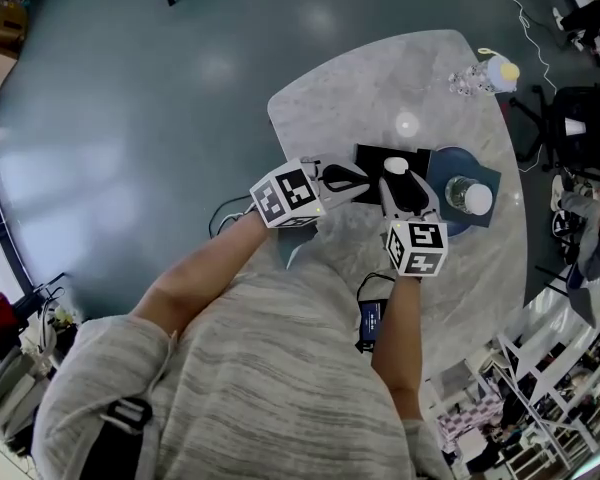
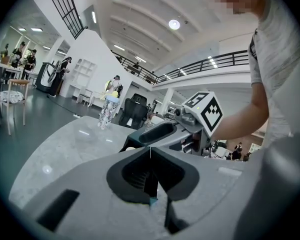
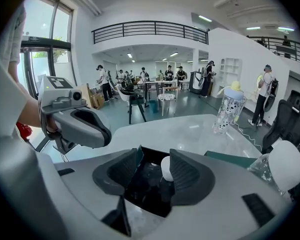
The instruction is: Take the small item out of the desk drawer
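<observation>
A small white item (image 1: 395, 165) (image 3: 166, 168) rests on a flat black drawer-like tray (image 1: 372, 158) (image 3: 142, 186) in the middle of the marble table (image 1: 380, 88). My right gripper (image 1: 398, 176) (image 3: 155, 157) stands open around the item, which lies close against the right-hand pad with a clear gap to the other. My left gripper (image 1: 363, 180) (image 2: 150, 151) is just left of it over the tray's edge, with its jaws shut together and nothing between them. Each gripper shows in the other's view: the left gripper (image 3: 77, 124) and the right gripper (image 2: 162, 133).
A clear water bottle with a white cap (image 1: 470, 196) (image 3: 284, 165) stands on a dark blue mat (image 1: 485, 178) right of the tray. A patterned baby bottle (image 1: 490, 73) (image 3: 229, 106) (image 2: 109, 109) stands at the table's far edge. A dark device with a cable (image 1: 370, 318) lies near my body.
</observation>
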A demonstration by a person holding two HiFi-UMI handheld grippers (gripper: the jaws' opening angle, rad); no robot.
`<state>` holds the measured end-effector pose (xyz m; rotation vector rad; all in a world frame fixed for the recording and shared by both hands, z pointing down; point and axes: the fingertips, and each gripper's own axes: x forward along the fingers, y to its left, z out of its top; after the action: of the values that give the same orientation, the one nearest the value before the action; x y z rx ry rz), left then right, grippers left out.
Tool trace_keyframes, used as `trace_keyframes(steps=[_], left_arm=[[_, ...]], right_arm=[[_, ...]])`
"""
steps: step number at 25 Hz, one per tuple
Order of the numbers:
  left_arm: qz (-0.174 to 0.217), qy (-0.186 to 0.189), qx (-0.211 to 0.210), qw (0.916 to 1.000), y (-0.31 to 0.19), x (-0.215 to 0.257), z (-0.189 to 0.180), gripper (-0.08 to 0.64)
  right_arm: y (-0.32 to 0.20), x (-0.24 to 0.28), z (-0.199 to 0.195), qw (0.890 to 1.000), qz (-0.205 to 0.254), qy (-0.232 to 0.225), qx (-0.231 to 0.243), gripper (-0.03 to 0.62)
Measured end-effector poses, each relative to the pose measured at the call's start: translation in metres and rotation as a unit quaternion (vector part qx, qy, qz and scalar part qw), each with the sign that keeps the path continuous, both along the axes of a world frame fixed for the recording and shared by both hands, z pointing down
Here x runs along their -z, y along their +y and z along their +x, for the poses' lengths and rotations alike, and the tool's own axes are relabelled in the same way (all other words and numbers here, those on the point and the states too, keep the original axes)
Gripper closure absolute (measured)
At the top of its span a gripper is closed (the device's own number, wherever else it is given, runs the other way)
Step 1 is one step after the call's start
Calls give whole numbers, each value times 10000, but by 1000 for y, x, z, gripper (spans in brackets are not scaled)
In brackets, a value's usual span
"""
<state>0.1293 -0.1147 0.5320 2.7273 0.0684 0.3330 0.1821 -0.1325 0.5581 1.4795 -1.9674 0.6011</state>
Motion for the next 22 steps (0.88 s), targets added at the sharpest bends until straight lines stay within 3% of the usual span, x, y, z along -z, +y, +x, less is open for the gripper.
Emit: trace_keyframes(steps=[14, 22], left_arm=[[-87, -39, -127, 9999, 5, -3, 6, 543], [-101, -92, -179, 9997, 9, -4, 8, 543]], right_arm=[[-11, -41, 25, 9966, -633, 296, -433, 374], [-19, -58, 29, 9922, -1096, 507, -301, 374]])
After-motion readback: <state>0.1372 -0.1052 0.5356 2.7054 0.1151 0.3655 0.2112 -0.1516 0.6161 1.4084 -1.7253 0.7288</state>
